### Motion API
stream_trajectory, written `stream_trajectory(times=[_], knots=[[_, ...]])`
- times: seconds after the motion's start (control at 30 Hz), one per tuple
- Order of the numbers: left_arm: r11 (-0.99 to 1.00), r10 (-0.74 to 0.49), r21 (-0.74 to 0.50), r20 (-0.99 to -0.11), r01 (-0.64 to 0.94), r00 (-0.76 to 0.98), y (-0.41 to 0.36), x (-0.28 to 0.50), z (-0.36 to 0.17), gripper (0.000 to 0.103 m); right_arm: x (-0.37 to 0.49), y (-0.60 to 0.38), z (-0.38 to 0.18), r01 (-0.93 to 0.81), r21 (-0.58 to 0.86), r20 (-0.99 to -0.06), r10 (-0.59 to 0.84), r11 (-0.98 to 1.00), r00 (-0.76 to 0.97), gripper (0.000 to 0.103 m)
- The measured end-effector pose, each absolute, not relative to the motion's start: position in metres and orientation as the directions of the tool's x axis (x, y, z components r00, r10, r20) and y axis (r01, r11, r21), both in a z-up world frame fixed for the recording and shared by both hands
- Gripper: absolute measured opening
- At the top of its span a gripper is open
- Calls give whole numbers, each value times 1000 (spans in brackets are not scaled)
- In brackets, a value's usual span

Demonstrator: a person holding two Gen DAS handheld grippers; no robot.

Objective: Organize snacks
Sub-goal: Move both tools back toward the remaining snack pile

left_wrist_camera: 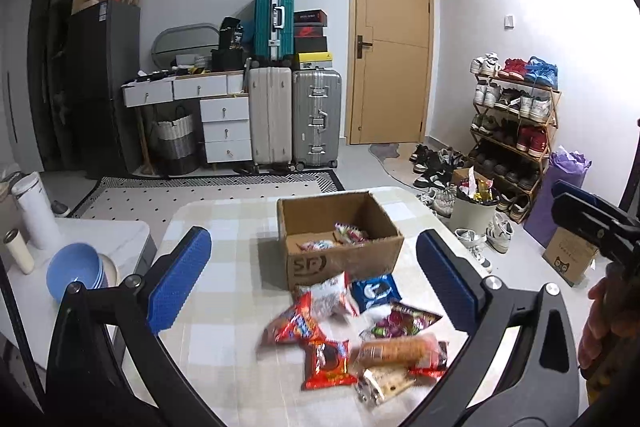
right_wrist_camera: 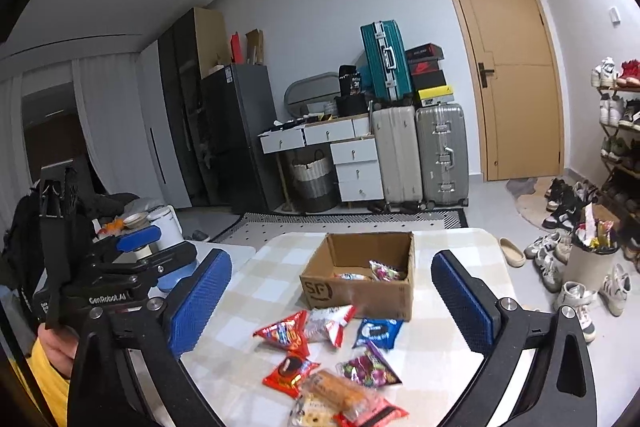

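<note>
Nearest the cameras, the left tool and the right tool both stand spread wide with nothing between their blue pads; each hangs above the checked surface without touching anything.

Just beyond them a loose heap of snack packets lies on the cloth. A red packet and a second red packet with a dark round picture sit at the left of the heap, a white-and-red packet lies behind them, a blue packet lies to the right, and a purple packet sits in the middle. Closest to the lens is a clear-wrapped brown bar, perhaps a cake or bread, though blur hides its print.

Behind the heap stands an open cardboard box, upright, its front touching or nearly touching the white-and-red packet. A few bright packets already lie on its floor.

Farther off are suitcases and a wooden door.
</note>
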State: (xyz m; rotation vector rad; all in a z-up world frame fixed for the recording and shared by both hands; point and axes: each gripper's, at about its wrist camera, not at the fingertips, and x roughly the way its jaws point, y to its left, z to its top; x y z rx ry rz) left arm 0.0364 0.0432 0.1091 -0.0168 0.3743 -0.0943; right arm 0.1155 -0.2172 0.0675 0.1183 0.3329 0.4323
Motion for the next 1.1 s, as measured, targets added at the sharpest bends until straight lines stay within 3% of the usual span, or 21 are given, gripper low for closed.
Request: stream_trajectory(times=[0.2,0.53,1.1], knots=[[995,-77,-94,-379,45,922,52,10,71,102,90,-225,36,-369,234,-276,425,900,862,102],[992,-101,-115,-497,49,862,43,33,5,102,71,-220,-19,-336,229,-338,399,913,853,102],[989,-102,-147,-709,-4,698,44,113,-120,102,112,-206,-106,-285,263,-534,385,922,753,102]])
